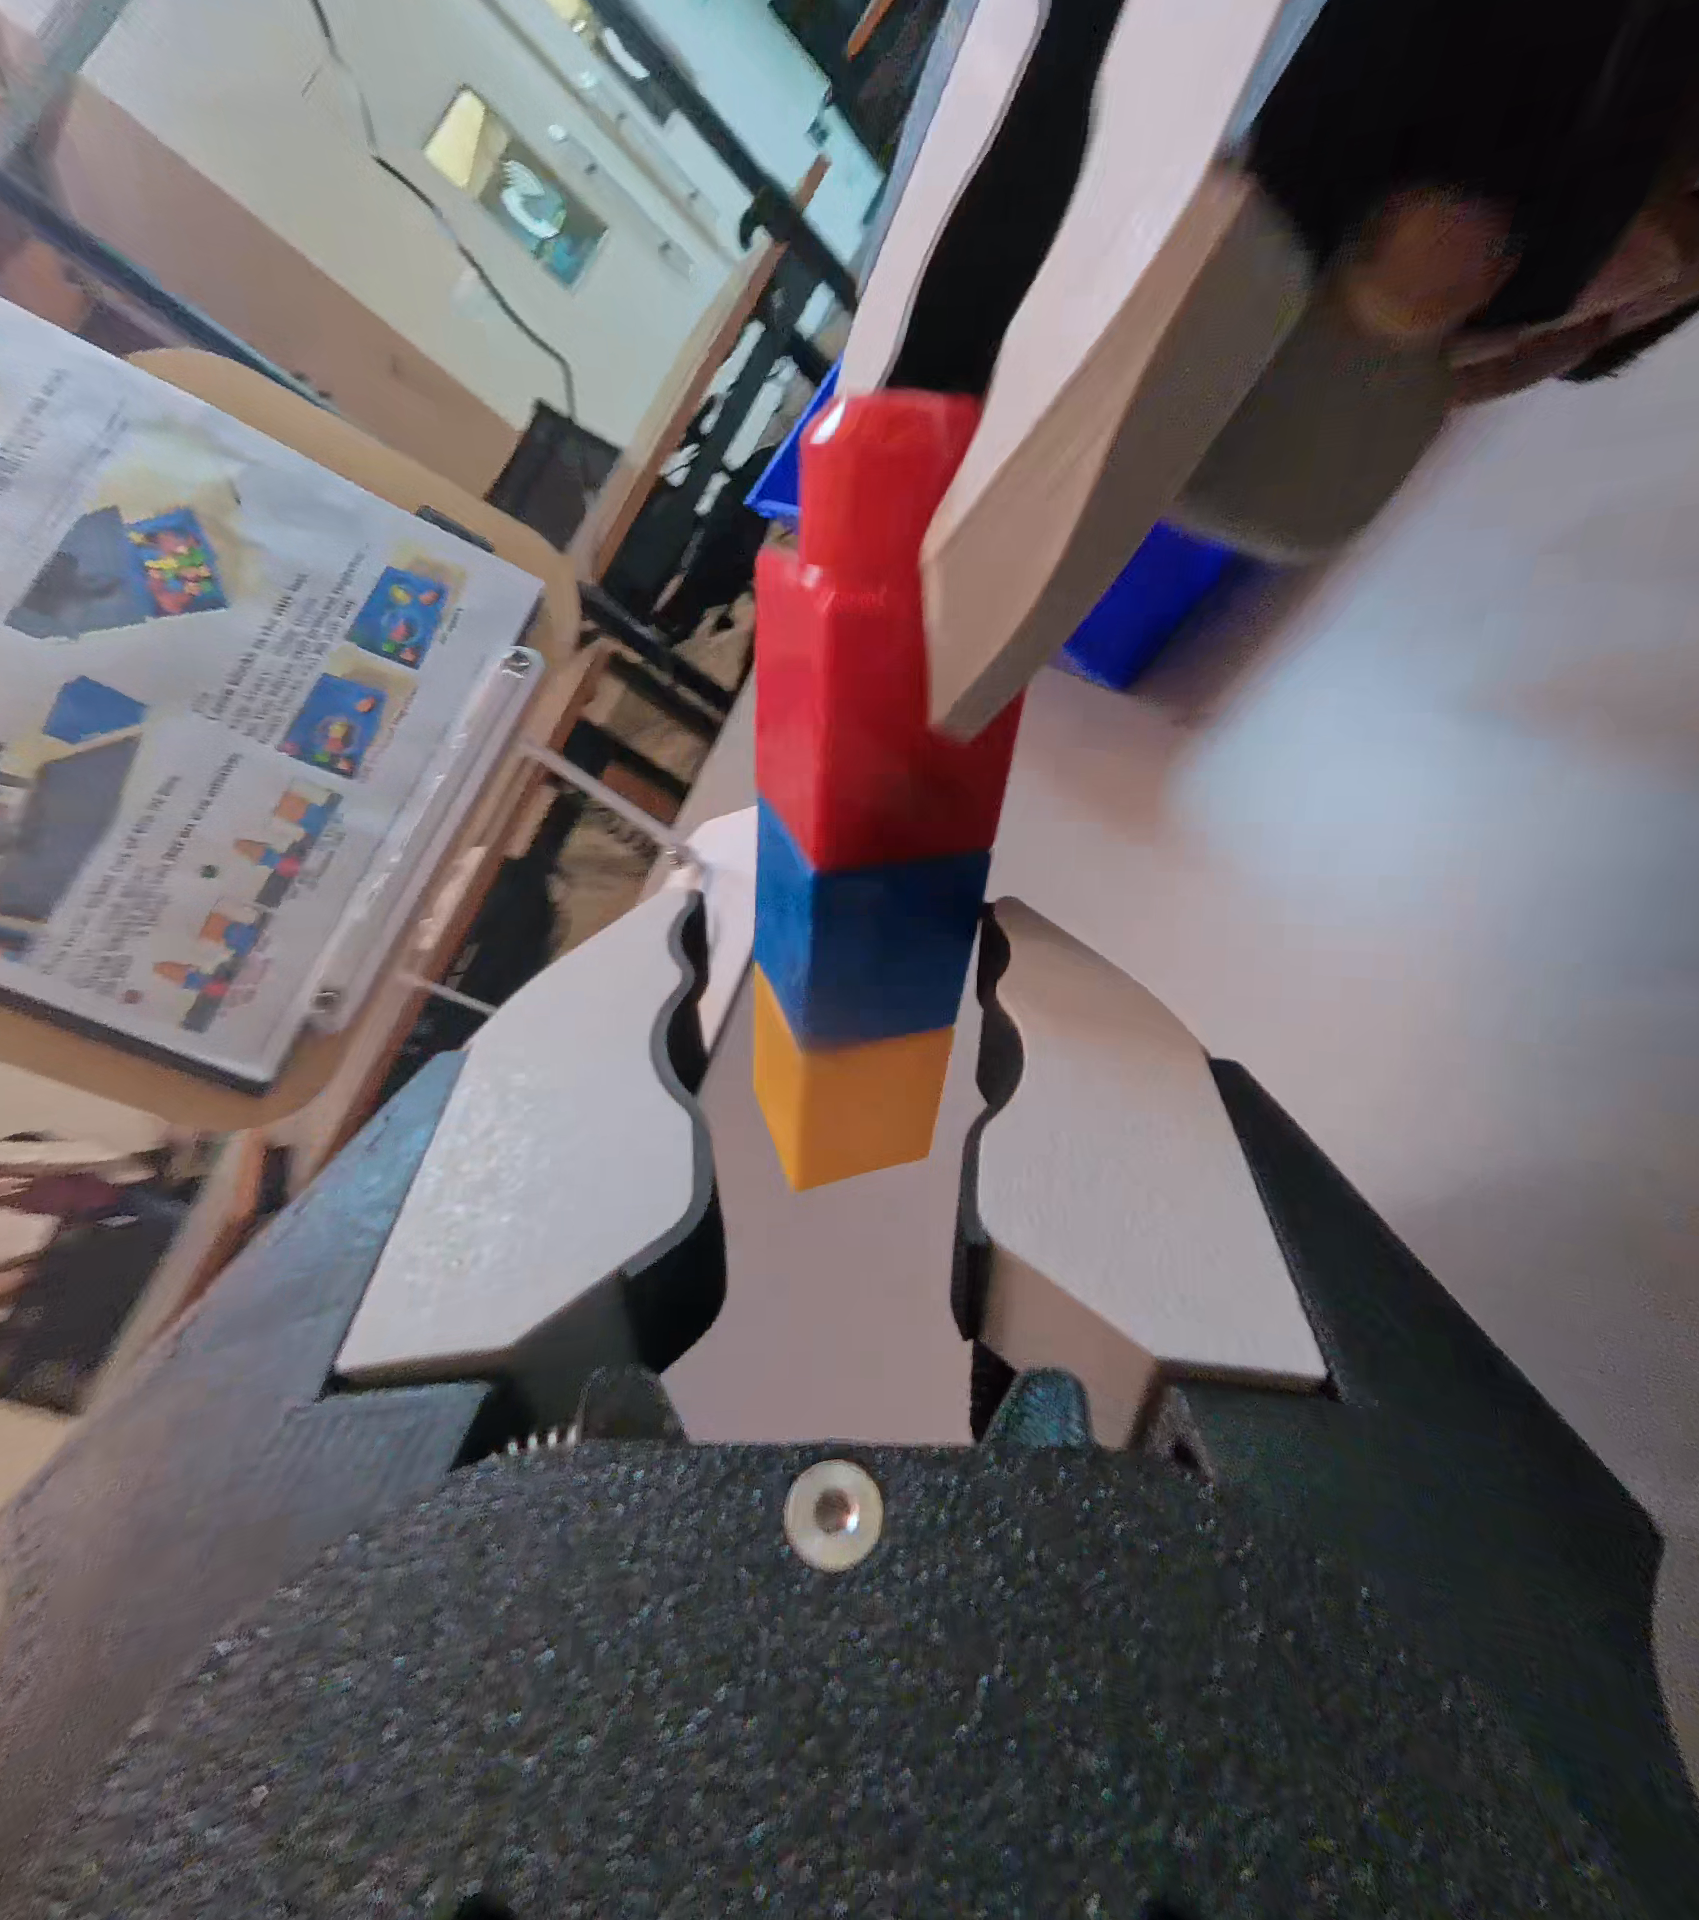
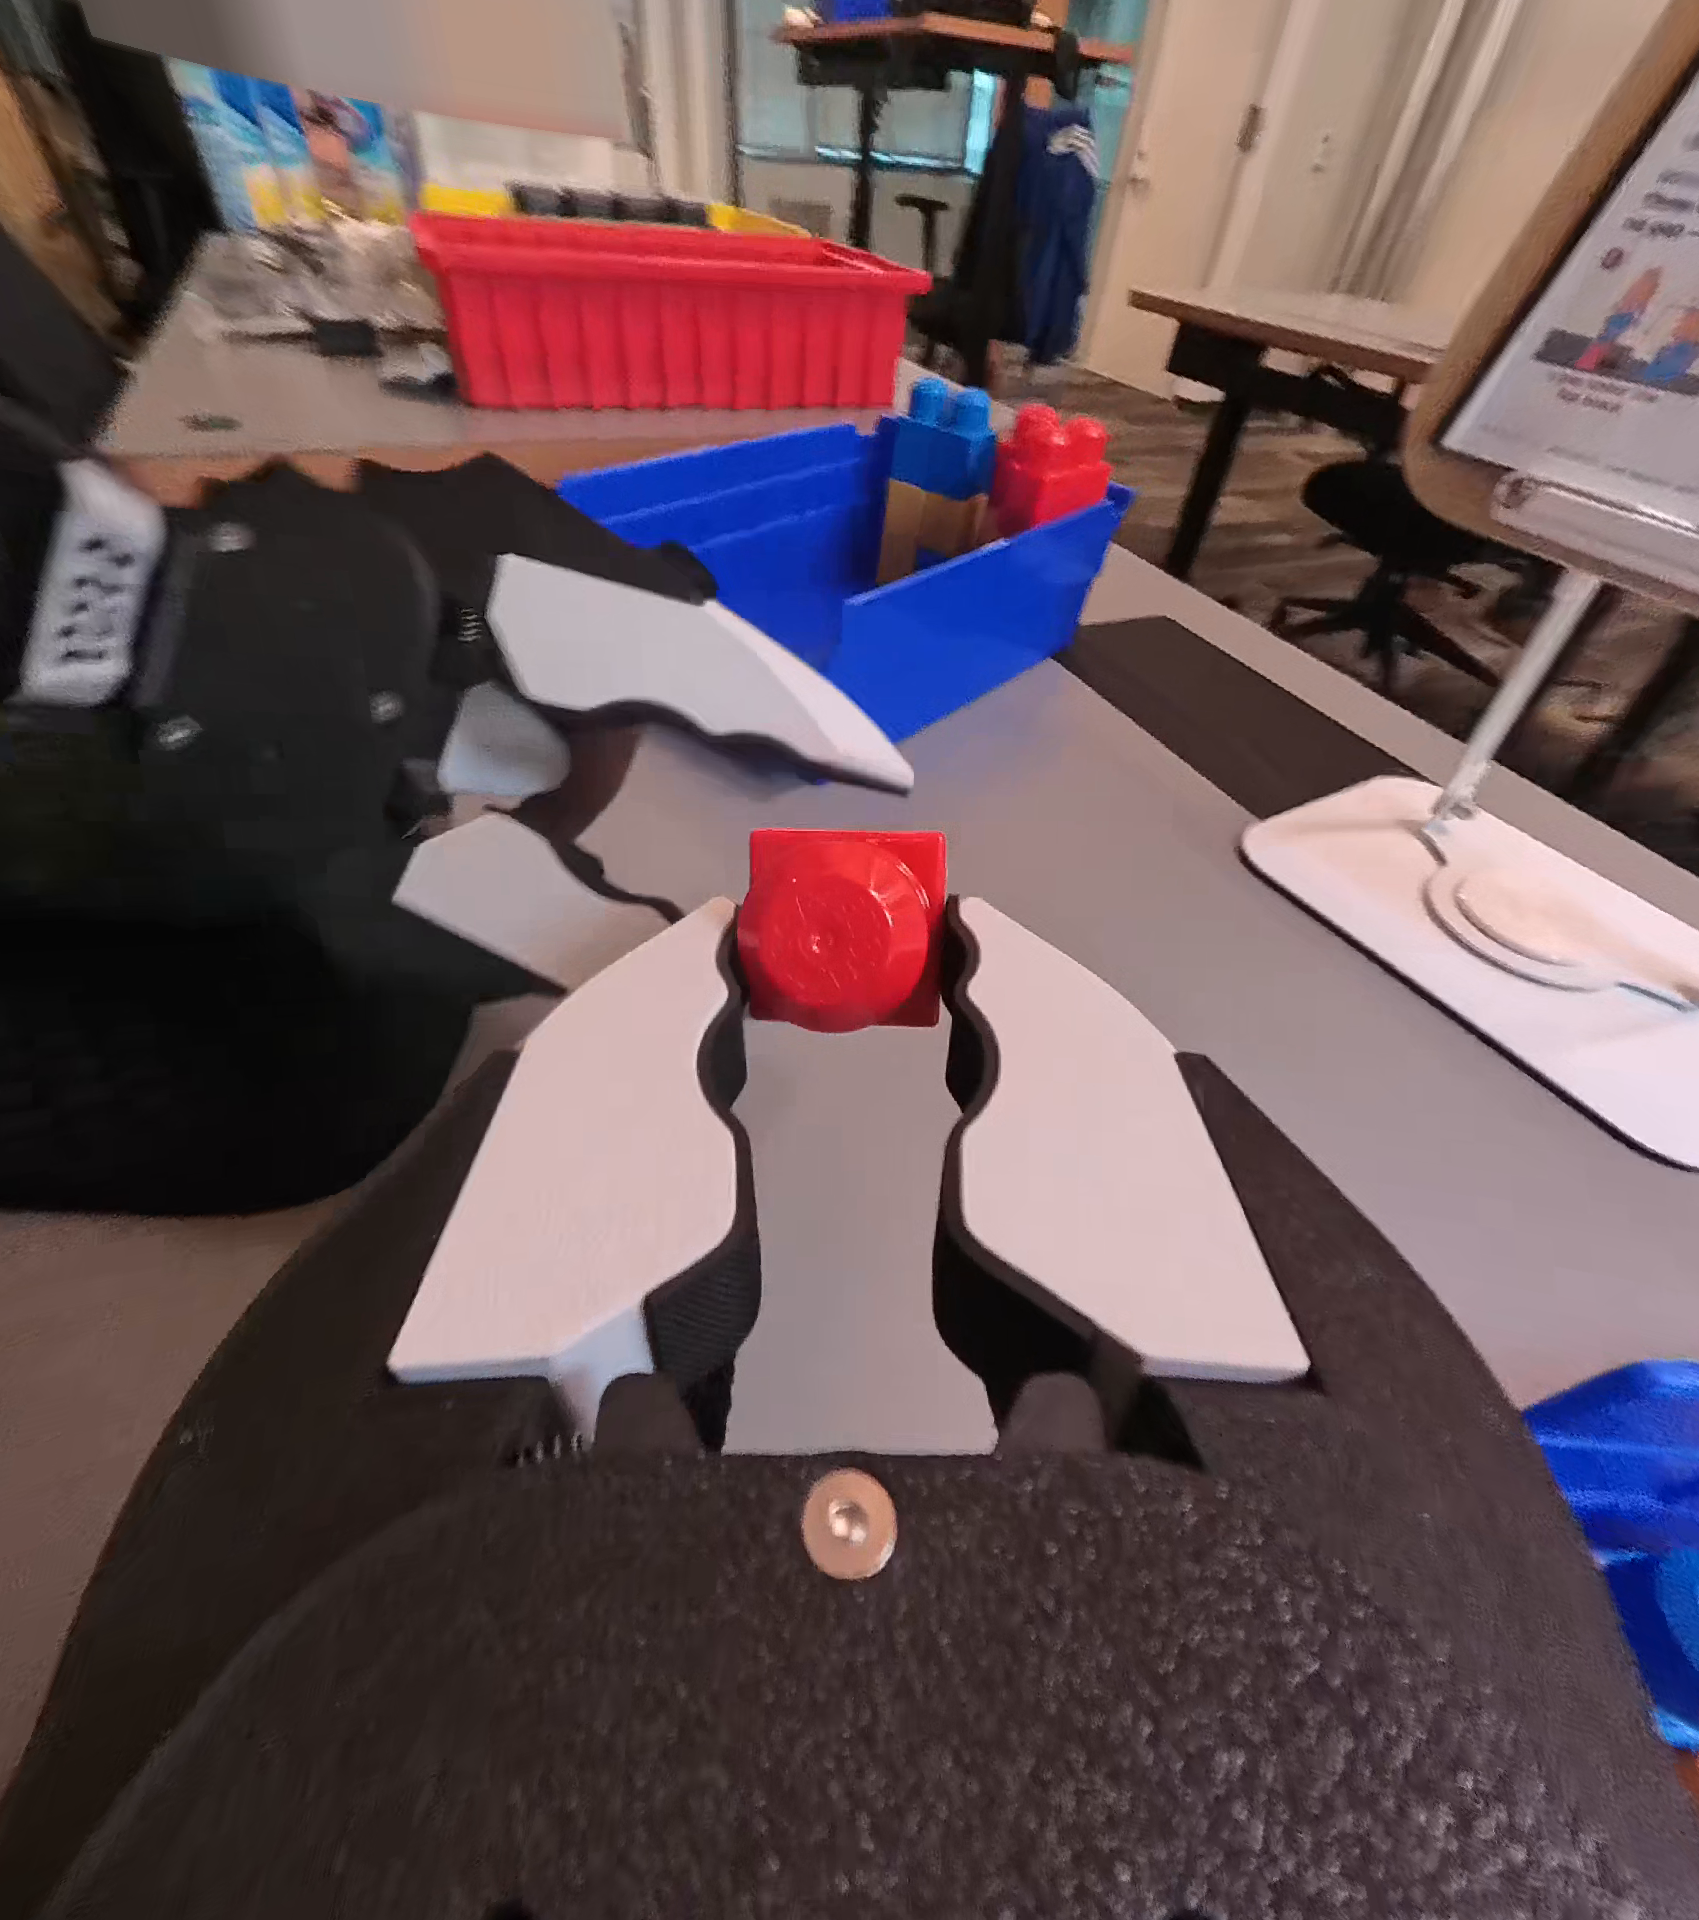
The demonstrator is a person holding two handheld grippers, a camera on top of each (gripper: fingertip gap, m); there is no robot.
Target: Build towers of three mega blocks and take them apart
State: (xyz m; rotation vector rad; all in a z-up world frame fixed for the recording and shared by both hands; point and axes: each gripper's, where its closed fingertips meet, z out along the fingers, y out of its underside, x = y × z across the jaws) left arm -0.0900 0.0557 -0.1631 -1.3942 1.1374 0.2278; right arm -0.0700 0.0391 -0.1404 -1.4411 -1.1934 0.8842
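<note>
A tower of three mega blocks shows in the left wrist view: an orange block (image 1: 855, 1101) nearest the camera, a blue block (image 1: 866, 945) in the middle and a red block (image 1: 866, 707) farthest. My left gripper (image 1: 845, 914) is open, with its fingertips on either side of the blue block. My right gripper (image 2: 840, 914) is shut on the red block (image 2: 840, 935), whose round stud faces its camera. The blocks behind the red one are hidden in that view. The right gripper also shows in the left wrist view (image 1: 918, 540), and the left gripper shows in the right wrist view (image 2: 783, 847). I cannot tell whether the tower touches the table.
A blue bin (image 2: 928, 603) behind the tower holds upright blue and red blocks; it also shows in the left wrist view (image 1: 1146, 613). A red crate (image 2: 658, 322) sits farther back. An instruction sheet (image 1: 149, 675) stands on a white base (image 2: 1510, 966). Another blue bin (image 2: 1676, 1455) is near right. Only a small space, under 4 cm, lies between the two pairs of fingers.
</note>
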